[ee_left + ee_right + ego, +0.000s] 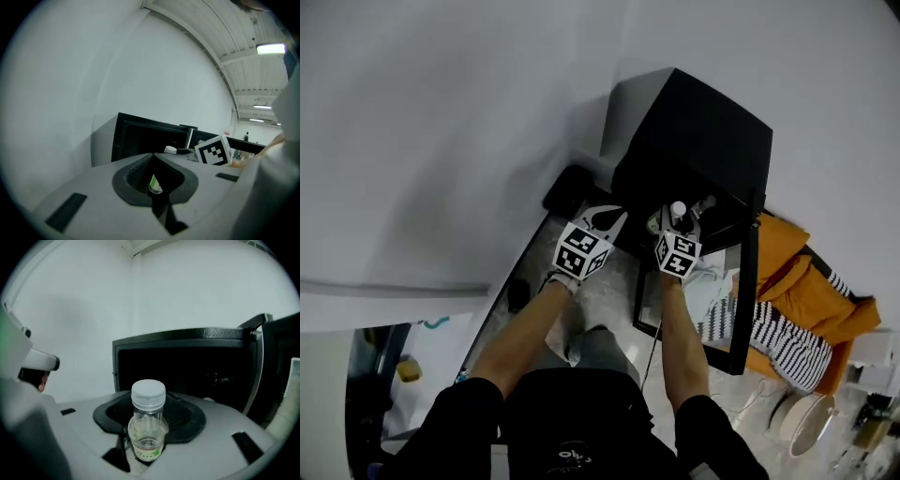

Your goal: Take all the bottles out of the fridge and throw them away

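A black fridge (694, 141) stands against the white wall with its door (748, 281) swung open to the right. My right gripper (684, 223) hovers in front of the opening, shut on a small clear bottle (148, 427) with a white cap and a green label; the bottle stands upright between the dark pads (187, 420). Beside it my left gripper (606, 219) is level with the fridge (140, 136), its jaw tips touching. A small green-and-white bit (155, 184) shows in the hollow between its pads; I cannot tell whether it is held.
An orange cloth (806, 281) and a striped fabric (783, 342) lie right of the door. A round white container (806, 422) sits on the floor at lower right. A dark object (567, 187) rests by the wall, left of the fridge.
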A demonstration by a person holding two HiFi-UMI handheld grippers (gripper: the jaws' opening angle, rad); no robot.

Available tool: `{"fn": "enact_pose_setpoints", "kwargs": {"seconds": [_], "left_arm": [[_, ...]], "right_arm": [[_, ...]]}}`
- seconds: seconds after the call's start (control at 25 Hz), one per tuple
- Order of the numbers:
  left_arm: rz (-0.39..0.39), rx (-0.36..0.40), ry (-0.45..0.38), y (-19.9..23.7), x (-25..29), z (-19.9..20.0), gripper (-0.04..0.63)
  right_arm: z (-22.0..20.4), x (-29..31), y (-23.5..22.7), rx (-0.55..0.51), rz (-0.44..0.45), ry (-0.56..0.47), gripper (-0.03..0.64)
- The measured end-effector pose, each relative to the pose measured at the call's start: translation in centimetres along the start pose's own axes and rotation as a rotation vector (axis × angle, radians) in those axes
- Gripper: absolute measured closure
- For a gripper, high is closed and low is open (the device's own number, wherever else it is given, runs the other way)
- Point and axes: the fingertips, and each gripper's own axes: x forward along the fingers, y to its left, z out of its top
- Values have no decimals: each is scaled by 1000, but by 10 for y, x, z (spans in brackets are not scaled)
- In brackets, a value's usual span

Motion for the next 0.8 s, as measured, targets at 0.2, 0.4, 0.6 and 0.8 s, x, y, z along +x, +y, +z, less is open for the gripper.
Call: {"fn": "enact_pose_setpoints", "kwargs": {"seconds": [0.2,0.4,0.6,0.8], "left_arm": [[-95,12,29,-12,-20,11,589],[-215,39,75,-30,-31,4,589],[-288,55,83,-36,-38,8,589],[-292,56,89,-22,-48,5,589]], "right_arm": [[30,-58,24,43,-61,-32,414],[48,-105,46,72,-134,-62,414],[56,-128,65,59,-169,-69,414],[58,-125,85,31,-157,-61,414]]}}
